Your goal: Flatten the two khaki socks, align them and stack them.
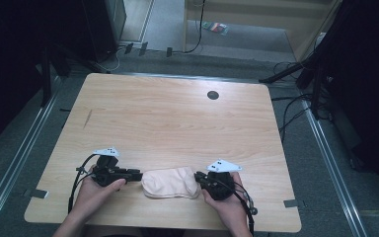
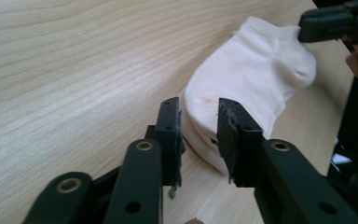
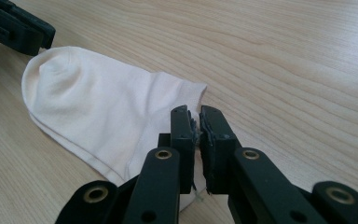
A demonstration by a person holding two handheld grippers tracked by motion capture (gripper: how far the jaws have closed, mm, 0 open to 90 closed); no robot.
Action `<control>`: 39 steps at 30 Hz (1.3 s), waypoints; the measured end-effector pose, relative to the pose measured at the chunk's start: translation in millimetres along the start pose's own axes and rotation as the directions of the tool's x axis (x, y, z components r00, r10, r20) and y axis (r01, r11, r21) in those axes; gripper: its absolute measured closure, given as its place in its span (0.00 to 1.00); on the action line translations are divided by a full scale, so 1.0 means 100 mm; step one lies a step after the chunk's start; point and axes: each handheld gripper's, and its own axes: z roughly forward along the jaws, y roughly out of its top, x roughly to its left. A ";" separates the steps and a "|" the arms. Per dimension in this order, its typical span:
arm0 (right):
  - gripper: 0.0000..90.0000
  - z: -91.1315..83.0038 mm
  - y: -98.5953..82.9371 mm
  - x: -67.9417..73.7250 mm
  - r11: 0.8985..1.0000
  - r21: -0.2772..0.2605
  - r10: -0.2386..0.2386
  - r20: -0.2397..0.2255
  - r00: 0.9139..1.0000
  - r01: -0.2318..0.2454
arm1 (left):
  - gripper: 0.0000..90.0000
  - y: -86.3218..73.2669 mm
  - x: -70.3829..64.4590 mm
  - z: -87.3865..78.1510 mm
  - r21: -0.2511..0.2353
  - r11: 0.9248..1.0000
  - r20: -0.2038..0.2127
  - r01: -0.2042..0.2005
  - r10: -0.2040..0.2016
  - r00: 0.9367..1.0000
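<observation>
Two hand-held grippers on the job, one at each end of a single pale sock [image 1: 170,182].

Sock: flat on the desk [image 1: 177,118], close to the near edge, well short of the dark round grommet [image 1: 212,95] at the far side. Long axis crosswise, left to right, roughly parallel to the near edge. Rounded end to the left, straighter cuff-like end to the right, as far as can be judged from the right gripper view.

Left hand-held gripper [image 1: 137,174]: pointing right, along the sock's long axis, tips at or just touching the left end. From the left gripper view [image 2: 199,109]: jaws apart by a moderate gap, sock [image 2: 256,70] straight ahead with its near fold framed between the two pads. Not yet closed on fabric.

Right hand-held gripper [image 1: 198,176]: pointing left, tips at the right end. From the right gripper view [image 3: 195,116]: jaws drawn to a slim slit at the cuff edge of the sock [image 3: 98,107]. Fabric pinched or merely behind the pads? Cannot tell.

Nearness: about equal, each at its own end, facing one another along the same line. No reach needed from either side.

Judgement: next move hinges on that shared axis. Likely a close on the left, then a lift or fold along the length. Risk of catching only the top layer at the left fold.
</observation>
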 end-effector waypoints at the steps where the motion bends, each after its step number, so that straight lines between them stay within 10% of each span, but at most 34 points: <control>1: 0.94 0.00 0.00 0.00 1.000 -0.002 0.000 -0.001 1.000 0.000 | 0.74 -0.02 -0.01 -0.01 -0.021 1.000 0.000 0.016 -0.016 1.000; 6: 0.93 -0.01 -0.03 0.00 1.000 -0.011 0.003 -0.004 1.000 -0.003 | 0.69 -0.02 -0.11 -0.06 -0.080 0.996 -0.030 0.027 -0.030 0.999; 13: 0.93 -0.01 -0.05 0.01 1.000 -0.011 0.007 -0.001 1.000 -0.007 | 0.71 -0.06 -0.22 0.11 0.037 0.998 -0.115 0.059 -0.054 0.992; 17: 0.93 -0.05 -0.05 0.01 1.000 -0.026 0.018 -0.005 1.000 -0.018 | 0.99 -0.07 -0.24 0.12 0.053 0.998 -0.070 0.040 -0.036 0.997; 27: 0.96 -0.21 0.00 0.01 0.998 -0.052 0.035 -0.035 0.999 -0.037 | 1.00 -0.03 -0.25 -0.02 0.044 0.998 0.078 0.047 -0.050 0.996; 39: 0.96 -0.16 -0.06 -0.01 1.000 -0.016 0.018 -0.028 0.999 -0.019 | 1.00 -0.08 -0.19 0.01 0.076 0.996 0.036 0.041 -0.043 0.998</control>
